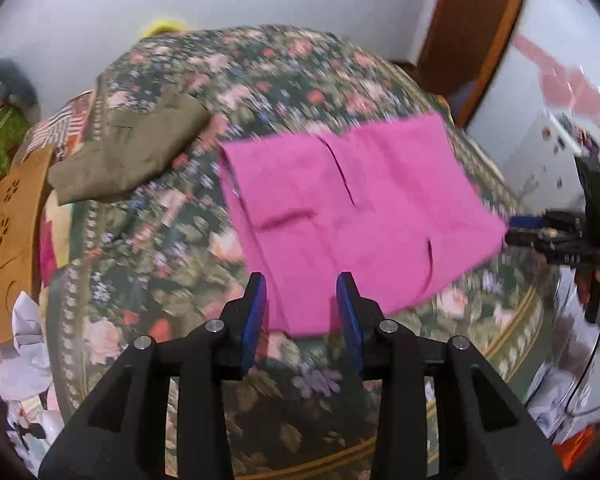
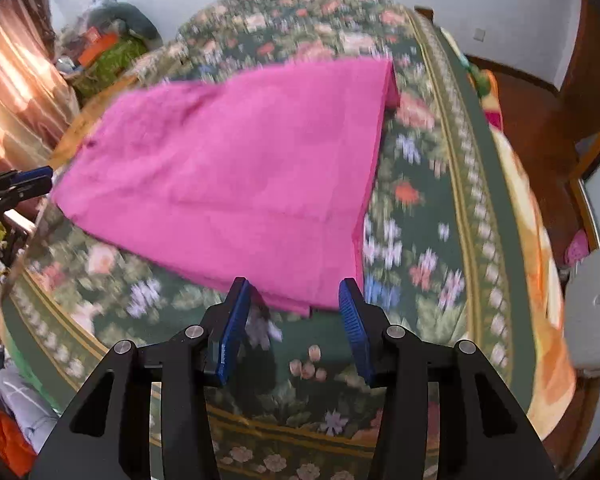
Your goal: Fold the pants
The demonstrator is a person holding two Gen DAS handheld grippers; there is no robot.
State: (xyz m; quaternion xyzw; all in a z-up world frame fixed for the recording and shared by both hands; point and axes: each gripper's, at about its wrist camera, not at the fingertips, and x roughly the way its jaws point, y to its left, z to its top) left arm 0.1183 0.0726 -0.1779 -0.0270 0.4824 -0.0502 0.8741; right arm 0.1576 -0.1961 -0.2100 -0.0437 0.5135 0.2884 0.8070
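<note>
You have one pair of pink pants (image 1: 352, 216) lying folded and flat on the floral bedspread (image 1: 172, 264), and one olive garment (image 1: 128, 152) folded well apart from it toward the far left. Your left claw (image 1: 302, 312) hangs wide open and empty at the pants' near edge; your right claw (image 2: 296, 320) is likewise spread wide, gripping nothing, just short of its corner. Clutter (image 2: 108, 48) lines the bedside.
</note>
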